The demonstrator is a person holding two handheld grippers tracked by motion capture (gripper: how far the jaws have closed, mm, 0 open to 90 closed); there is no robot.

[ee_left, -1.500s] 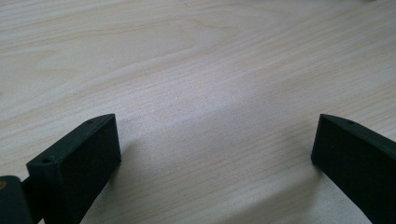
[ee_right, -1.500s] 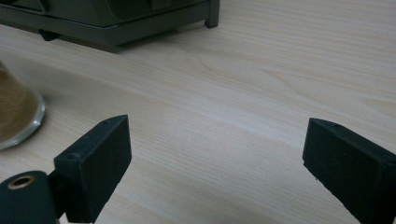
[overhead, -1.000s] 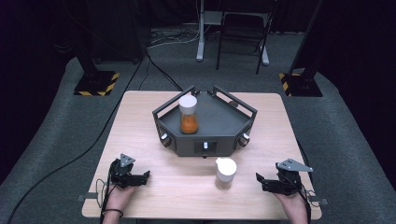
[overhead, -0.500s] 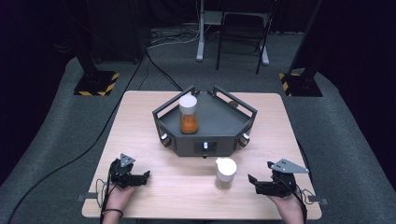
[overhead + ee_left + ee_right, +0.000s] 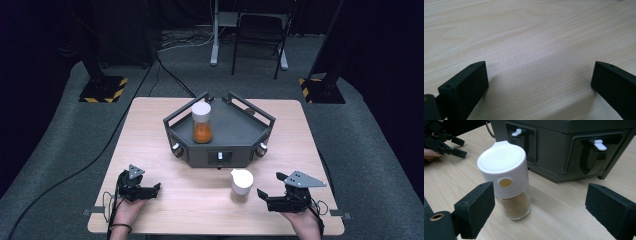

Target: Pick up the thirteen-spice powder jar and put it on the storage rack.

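I had the right gripper (image 5: 263,196) low on the table (image 5: 150,125), jaws spread wide and just eased inward, aimed at the brown spice jar (image 5: 241,185) standing upright in front of the grey tray (image 5: 235,142), not yet between the pads; the left gripper (image 5: 152,190) rested apart, jaws spread on bare wood, presumably waiting; an orange-filled jar (image 5: 202,123) stood in the tray.
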